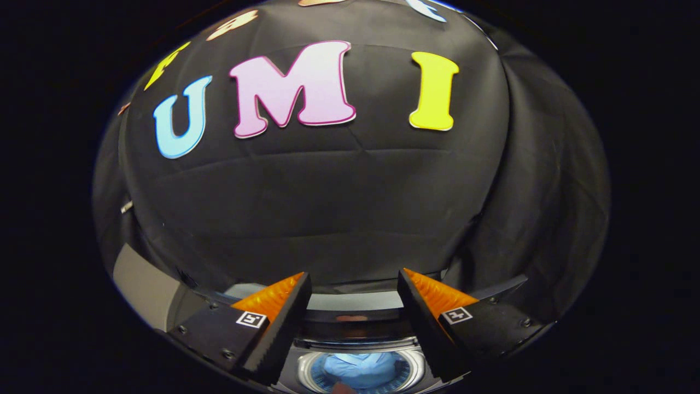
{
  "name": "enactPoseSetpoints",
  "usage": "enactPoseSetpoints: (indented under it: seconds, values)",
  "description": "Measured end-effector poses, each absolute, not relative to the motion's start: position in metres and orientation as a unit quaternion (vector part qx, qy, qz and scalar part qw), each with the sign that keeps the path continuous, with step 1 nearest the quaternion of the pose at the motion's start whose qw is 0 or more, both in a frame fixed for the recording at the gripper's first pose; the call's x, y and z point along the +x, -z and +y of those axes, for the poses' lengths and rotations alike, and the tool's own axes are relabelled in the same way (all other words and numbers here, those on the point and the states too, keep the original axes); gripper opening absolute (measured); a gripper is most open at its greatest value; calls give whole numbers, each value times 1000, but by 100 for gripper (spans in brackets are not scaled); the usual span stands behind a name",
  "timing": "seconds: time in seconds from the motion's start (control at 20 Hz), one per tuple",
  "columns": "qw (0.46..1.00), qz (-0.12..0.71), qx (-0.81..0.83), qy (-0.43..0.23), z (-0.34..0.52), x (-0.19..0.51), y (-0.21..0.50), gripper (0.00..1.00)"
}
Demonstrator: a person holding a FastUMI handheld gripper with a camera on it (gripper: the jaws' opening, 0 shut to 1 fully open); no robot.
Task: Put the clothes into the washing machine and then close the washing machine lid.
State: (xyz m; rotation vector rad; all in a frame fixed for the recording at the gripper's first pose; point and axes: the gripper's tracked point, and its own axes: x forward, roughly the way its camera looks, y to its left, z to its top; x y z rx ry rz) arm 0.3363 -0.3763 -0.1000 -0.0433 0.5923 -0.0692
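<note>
Gripper view, looking forward along the two fingers. Gripper (354, 280) spread wide apart, grasping nothing, tips raised against the black cloth wall (328, 208). Below and between the fingers, the washing machine (358, 320) seen from above, its round drum opening (361, 372) uncovered. Inside the drum, a light blue garment (358, 368) lying bunched at the bottom. Pale top panel of the machine just beyond the opening, stretching between the fingers. Off past the left finger, a grey flat surface (143, 287).
</note>
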Motion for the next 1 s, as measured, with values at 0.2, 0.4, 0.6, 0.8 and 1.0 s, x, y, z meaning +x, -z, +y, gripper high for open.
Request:
enactPoseSetpoints:
  seconds: [0.2,0.4,0.6,0.8,1.0]
  values:
    - [957,286,-23,30,-376,336,99,100]
    - [958,284,-26,29,-377,339,100,100]
    - [960,278,-27,24,-374,339,107,100]
    - [964,265,-22,24,-377,315,102,100]
    - [966,258,-18,13,-375,295,107,100]
